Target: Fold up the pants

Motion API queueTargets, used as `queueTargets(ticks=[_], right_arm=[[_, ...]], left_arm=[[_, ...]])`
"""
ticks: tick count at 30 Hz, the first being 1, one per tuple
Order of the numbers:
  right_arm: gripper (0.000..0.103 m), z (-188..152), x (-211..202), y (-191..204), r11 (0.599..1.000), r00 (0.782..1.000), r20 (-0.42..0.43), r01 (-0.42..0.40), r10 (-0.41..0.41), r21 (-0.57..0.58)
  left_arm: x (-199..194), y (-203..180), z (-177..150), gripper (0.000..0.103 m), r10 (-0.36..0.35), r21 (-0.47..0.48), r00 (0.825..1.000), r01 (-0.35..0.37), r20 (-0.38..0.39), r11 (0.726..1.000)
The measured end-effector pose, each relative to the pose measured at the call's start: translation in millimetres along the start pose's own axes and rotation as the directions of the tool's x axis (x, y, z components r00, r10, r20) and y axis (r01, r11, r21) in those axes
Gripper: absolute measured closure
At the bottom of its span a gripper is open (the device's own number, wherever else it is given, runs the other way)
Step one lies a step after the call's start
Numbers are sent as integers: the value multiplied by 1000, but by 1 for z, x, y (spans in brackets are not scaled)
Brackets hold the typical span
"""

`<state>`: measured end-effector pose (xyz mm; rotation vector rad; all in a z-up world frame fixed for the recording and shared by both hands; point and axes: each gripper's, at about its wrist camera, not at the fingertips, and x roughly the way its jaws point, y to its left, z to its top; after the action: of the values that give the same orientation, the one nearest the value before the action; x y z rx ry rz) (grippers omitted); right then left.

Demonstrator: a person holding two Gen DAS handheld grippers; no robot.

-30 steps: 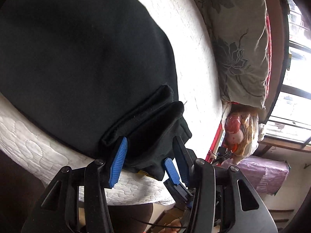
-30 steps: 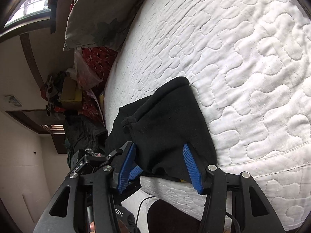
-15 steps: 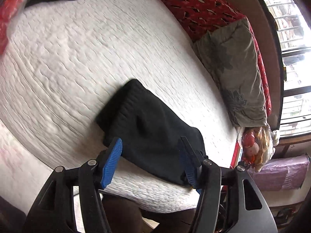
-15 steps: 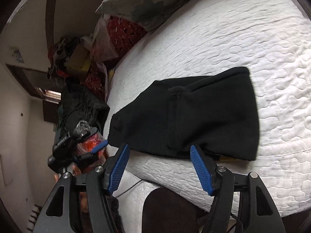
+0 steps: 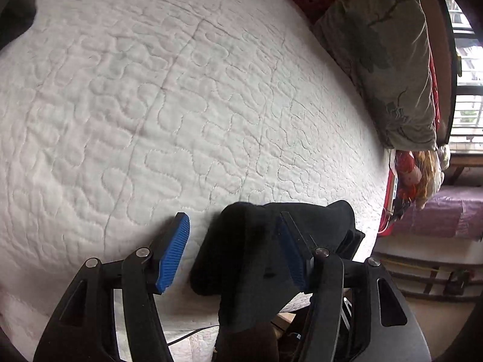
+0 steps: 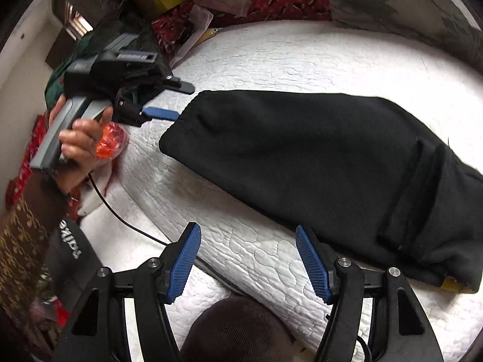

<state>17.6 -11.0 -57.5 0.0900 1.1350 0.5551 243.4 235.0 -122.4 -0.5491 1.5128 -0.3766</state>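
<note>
Lying folded across the white bed [image 6: 271, 48], the black pants [image 6: 317, 157] fill mid-frame. Both the left claw [image 5: 234, 253] and right claw [image 6: 247, 264] gape, holding nothing.

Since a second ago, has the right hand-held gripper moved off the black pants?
Yes. The right hand-held gripper has backed off toward the edge of the white quilted mattress, jaws open and empty; the folded black pants lie beyond it.

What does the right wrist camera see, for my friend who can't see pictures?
Folded black fleece pants lie on a white quilted bed cover. The right gripper, with blue ribbed pads, hangs open and empty near the bed's edge. At the left a hand holds the left gripper by the pants' end.
</note>
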Motion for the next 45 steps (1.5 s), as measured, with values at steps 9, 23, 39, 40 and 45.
queueTargets(ticks=[9,23,39,40,45], right_arm=[[36,12,27,36,994,997,11,81,-80,-69],[30,43,73,111,949,964,108,258,-242,-178],[72,68,104,91,962,970,98,234,-221,-143],[73,67,99,89,965,973,98,223,-211,-141],[73,62,69,77,984,986,101,145,-134,-105]], left_arm=[[39,-46,23,15,16,298,978,47,-207,953],[46,-58,12,19,61,297,946,39,-319,954],[26,-9,5,77,-175,-19,954,176,-245,984],[22,-10,0,78,-206,-41,950,202,-235,979],[2,-26,-25,79,-310,-107,931,294,-191,950]])
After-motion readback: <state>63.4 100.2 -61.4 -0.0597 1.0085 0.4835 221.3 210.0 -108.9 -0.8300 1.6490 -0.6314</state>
